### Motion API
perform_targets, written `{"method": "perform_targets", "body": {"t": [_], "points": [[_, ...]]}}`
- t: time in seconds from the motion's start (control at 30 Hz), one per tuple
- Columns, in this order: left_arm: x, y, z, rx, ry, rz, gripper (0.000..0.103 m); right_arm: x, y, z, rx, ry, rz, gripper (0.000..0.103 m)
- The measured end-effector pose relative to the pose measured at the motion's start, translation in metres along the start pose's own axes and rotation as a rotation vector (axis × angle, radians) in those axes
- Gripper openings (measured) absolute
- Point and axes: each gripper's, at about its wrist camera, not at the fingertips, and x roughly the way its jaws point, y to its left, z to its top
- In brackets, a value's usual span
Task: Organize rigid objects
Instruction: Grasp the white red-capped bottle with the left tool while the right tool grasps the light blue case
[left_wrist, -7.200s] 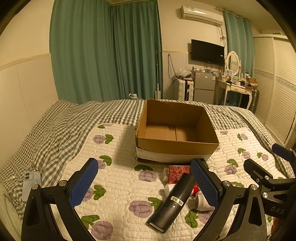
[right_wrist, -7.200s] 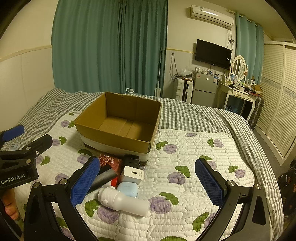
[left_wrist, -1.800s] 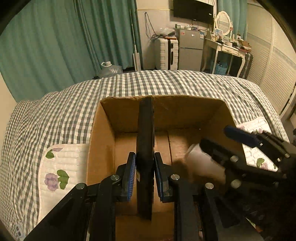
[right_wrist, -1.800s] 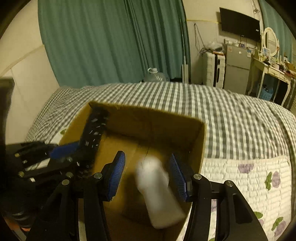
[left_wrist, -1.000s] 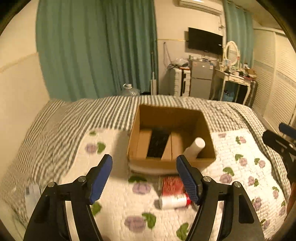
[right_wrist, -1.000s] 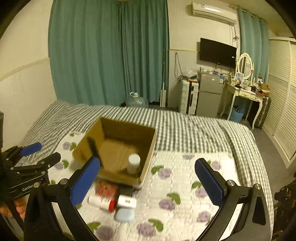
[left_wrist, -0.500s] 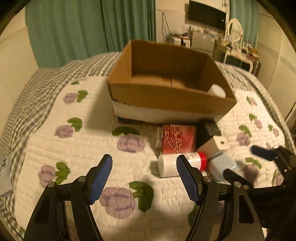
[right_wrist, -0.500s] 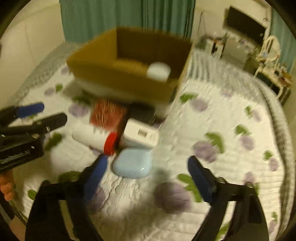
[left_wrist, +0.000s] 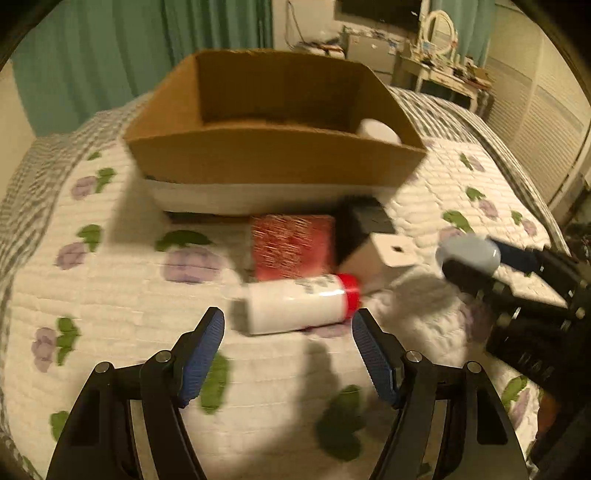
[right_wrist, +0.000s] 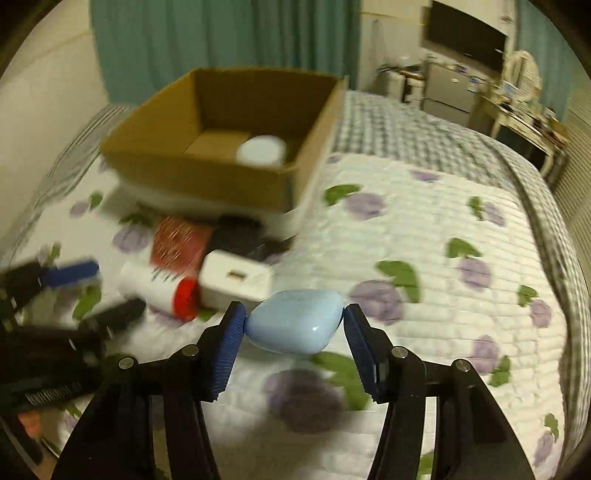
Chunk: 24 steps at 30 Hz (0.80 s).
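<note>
Right hand-held gripper (right_wrist: 293, 325) clamps a glossy, rounded pale-blue case (right_wrist: 293, 320); left hand-held gripper (left_wrist: 288, 334) gapes wide before a white cylindrical bottle (left_wrist: 301, 304).

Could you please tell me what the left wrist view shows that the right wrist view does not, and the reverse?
Only the left wrist view shows the open left gripper whole, its jaws wide before the white cylindrical bottle with a red cap.

Only the right wrist view shows the right gripper head-on, its jaws on both sides of the pale blue rounded plastic case.

Both show the brown cardboard box, the red patterned box and the white square charger.
</note>
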Motion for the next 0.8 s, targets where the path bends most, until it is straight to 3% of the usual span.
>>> {"method": "perform_targets", "body": {"t": [0.07,0.2,0.4,0.53,0.8], "points": [[0.009,-0.007,0.002,-0.002,0.029,-0.008,0.075,-0.001,-0.006,0.002,0.026,-0.004,0.000,0.055],[0.020,-0.016,0.006,0.024,0.030,0.080,0.076,0.004,-0.009,0.002,0.032,0.012,0.001,0.055],[0.038,-0.014,0.013,0.004,0.051,0.152,0.081,0.008,-0.007,0.003,0.034,0.011,0.004,0.055],[0.061,0.000,0.016,-0.049,0.145,0.099,0.081,0.009,-0.009,0.002,0.039,0.016,0.002,0.055],[0.042,0.004,0.016,-0.002,0.073,0.065,0.078,0.012,-0.007,0.002,0.036,0.021,0.012,0.055]]}}
